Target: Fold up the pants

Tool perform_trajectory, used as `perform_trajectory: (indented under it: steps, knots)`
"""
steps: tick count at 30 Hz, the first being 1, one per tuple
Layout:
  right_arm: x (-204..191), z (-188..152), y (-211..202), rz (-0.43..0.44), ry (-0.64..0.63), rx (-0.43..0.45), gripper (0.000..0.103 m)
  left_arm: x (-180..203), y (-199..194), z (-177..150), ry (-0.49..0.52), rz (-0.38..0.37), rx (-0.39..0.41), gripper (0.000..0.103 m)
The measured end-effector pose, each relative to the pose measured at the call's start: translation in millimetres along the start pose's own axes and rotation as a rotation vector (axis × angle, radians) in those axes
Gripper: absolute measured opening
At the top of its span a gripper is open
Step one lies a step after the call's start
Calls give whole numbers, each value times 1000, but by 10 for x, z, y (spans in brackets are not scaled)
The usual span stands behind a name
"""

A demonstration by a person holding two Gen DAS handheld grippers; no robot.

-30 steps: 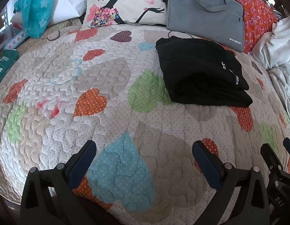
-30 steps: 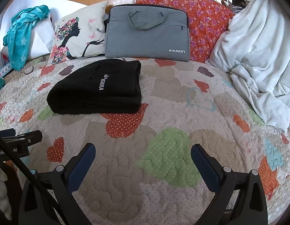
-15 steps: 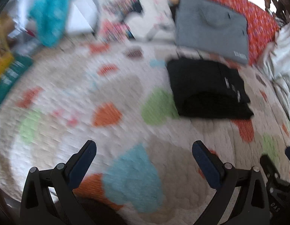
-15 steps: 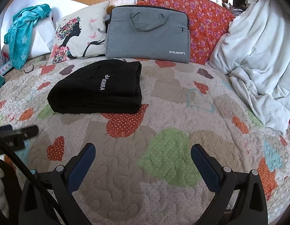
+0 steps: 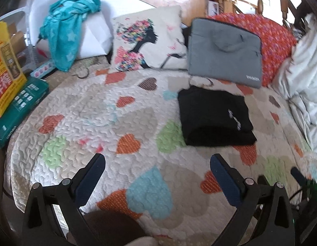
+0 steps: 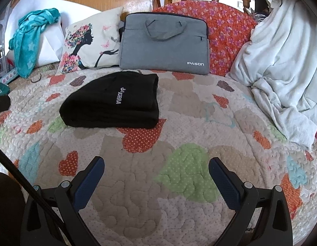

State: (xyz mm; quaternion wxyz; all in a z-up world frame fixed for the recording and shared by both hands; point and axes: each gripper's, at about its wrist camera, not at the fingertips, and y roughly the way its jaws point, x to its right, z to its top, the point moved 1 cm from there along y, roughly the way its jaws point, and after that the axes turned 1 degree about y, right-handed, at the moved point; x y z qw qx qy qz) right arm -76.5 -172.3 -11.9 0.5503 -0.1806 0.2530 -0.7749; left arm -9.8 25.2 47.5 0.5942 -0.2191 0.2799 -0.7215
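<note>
Only clean read is "IPASON", white letters on the lower right corner of the grey laptop bag (image 6: 164,45) in the right wrist view. In the left wrist view the same logo is just a blur. The folded black pants (image 6: 115,102) have a small white embroidered word running sideways, looks like it ends in "RRA", the start is too curly to make out. The yellow box (image 5: 6,69) at the far left shows big red Chinese characters, one looks like 鲜. The green box (image 5: 19,108) beside it has white print, too tiny to read.
</note>
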Motion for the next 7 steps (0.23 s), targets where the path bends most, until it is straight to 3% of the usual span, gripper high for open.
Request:
perform_trajectory:
  steps: [7]
  knots:
    - [48,17,-9,31,35,0,103,178,137,-169,18,-50,-109,102]
